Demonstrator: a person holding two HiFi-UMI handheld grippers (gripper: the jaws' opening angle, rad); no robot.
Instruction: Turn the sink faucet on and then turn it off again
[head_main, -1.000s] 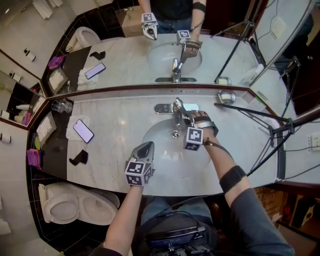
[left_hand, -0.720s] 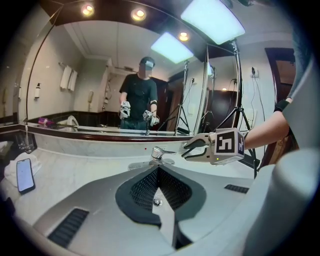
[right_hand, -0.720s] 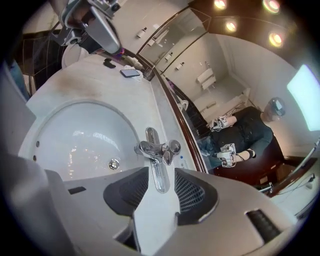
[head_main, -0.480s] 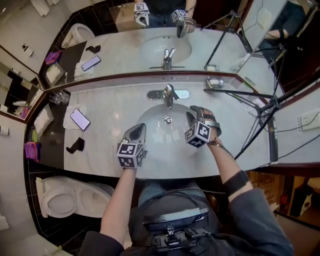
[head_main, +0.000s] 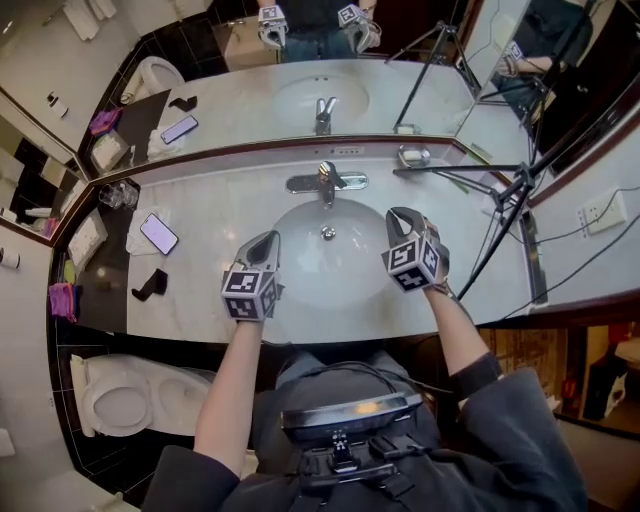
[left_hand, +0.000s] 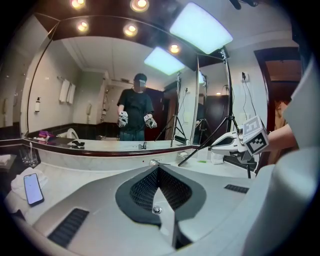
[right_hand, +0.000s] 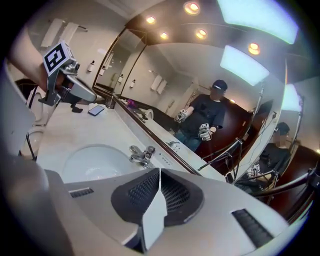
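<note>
Neither tool is on the faucet (head_main: 325, 182), so I have no step actively in hand. The faucet stands at the back of the sink basin (head_main: 296, 262), its base plate on the marble desk (head_main: 220, 200) just under the mirror (head_main: 250, 100).

My left tool (head_main: 268, 240) hangs over the front left rim of the basin. Its own camera shows its pads (left_hand: 172, 187) drawn narrow, meeting at the tips with nothing between them. My right tool (head_main: 400, 216) hangs over the front right rim, well apart from the faucet. Its jaws have just been closing, and its own view shows them (right_hand: 160, 172) pressed together on nothing, with the faucet (right_hand: 141, 155) ahead and to the left of them.

I see no stream from the spout in any view, so I judge the water to be off. I cannot read the lever's position well enough to say more. That fits either a finished on-and-off cycle or one not yet begun, and the pictures do not tell me which.

If the lever still needs working, the right tool is the nearer candidate. It would have to travel forward over the basin and come onto the lever from the front, either spread to straddle it or kept narrow to nudge it with the tips. The phone (head_main: 158, 233) on its cloth lies far to the left, out of the way.
</note>
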